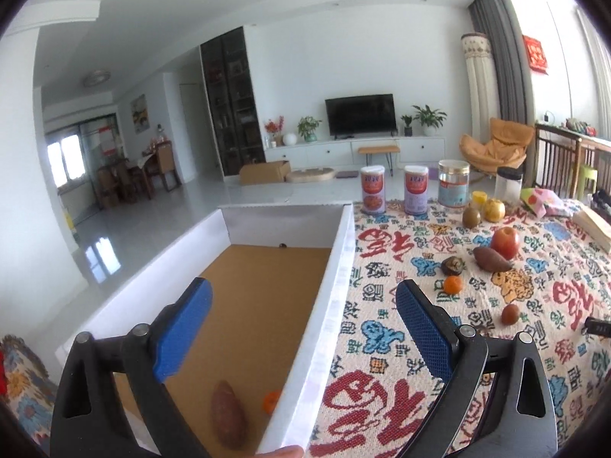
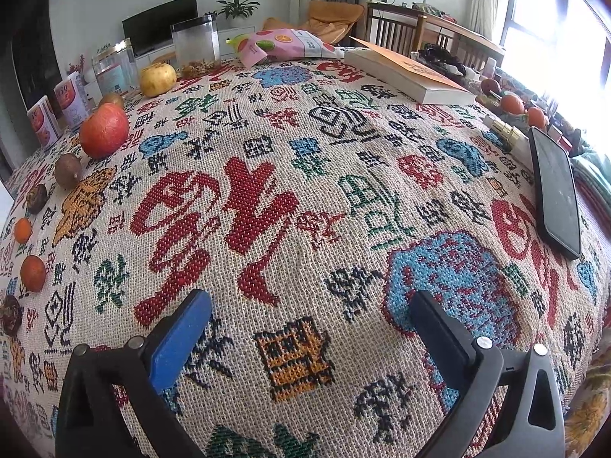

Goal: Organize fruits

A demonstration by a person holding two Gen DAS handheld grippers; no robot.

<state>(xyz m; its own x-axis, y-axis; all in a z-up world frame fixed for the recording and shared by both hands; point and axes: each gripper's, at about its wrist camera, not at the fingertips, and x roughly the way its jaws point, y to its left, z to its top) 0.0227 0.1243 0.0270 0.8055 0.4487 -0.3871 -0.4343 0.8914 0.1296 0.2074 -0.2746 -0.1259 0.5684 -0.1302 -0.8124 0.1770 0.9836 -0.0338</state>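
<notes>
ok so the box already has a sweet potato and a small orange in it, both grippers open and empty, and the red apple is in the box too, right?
Not the apple. In the left wrist view the red apple sits on the patterned cloth, outside the box. The sweet potato and small orange are in the box, and the left gripper and right gripper are open and empty.

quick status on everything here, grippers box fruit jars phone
left gripper: open, empty, over box wall
right gripper: open, empty, above cloth
white box: open-topped, holds sweet potato and small orange
red apple: upright on cloth
clear jar: lidded, nearly empty
phone: screen dark
</notes>
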